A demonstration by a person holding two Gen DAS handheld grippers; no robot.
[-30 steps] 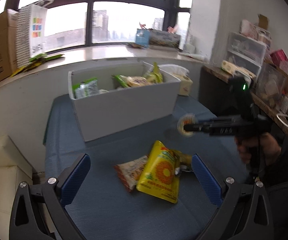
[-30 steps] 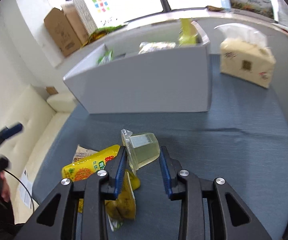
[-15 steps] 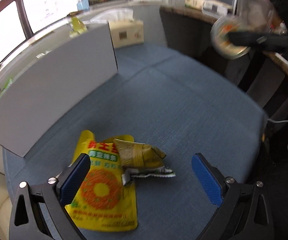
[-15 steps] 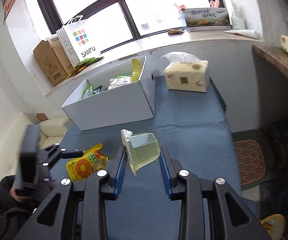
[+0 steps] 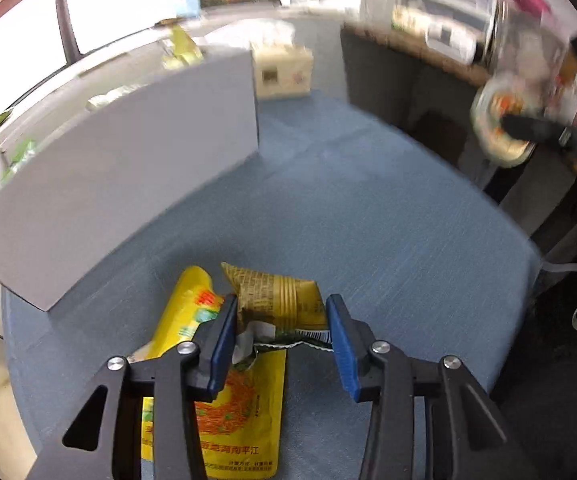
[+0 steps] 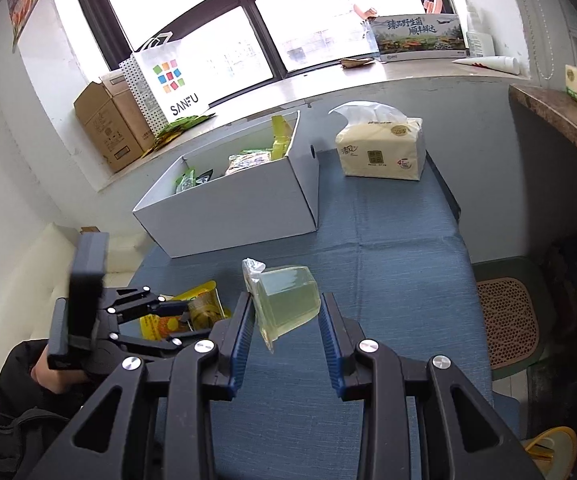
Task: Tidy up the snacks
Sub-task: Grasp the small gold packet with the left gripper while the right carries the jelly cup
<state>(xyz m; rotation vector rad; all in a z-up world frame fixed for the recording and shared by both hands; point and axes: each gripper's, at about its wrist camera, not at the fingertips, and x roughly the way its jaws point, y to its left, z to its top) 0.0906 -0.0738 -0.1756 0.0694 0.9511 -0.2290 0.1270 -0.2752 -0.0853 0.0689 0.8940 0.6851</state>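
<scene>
My left gripper [image 5: 280, 328] has closed around a brownish-gold snack packet [image 5: 280, 300] that lies on a large yellow snack bag [image 5: 216, 400] on the blue table. My right gripper [image 6: 286, 316] is shut on a clear jelly cup [image 6: 286, 306] and holds it high above the table; that cup also shows in the left wrist view [image 5: 502, 128]. The white box [image 6: 244, 208] with several snacks inside stands at the back of the table. The left gripper [image 6: 176, 322] shows low at the left in the right wrist view, over the yellow bag [image 6: 160, 322].
A tissue pack [image 6: 380, 148] sits right of the box. Cardboard boxes [image 6: 108, 124] and a SANFU paper bag [image 6: 164, 80] stand on the window sill. A cream sofa [image 6: 28, 280] lies left of the table, a dark counter [image 6: 560, 120] to the right.
My left gripper dropped onto the snacks and its jaws narrowed around the brownish-gold packet. My right gripper rose and pulled back with the jelly cup.
</scene>
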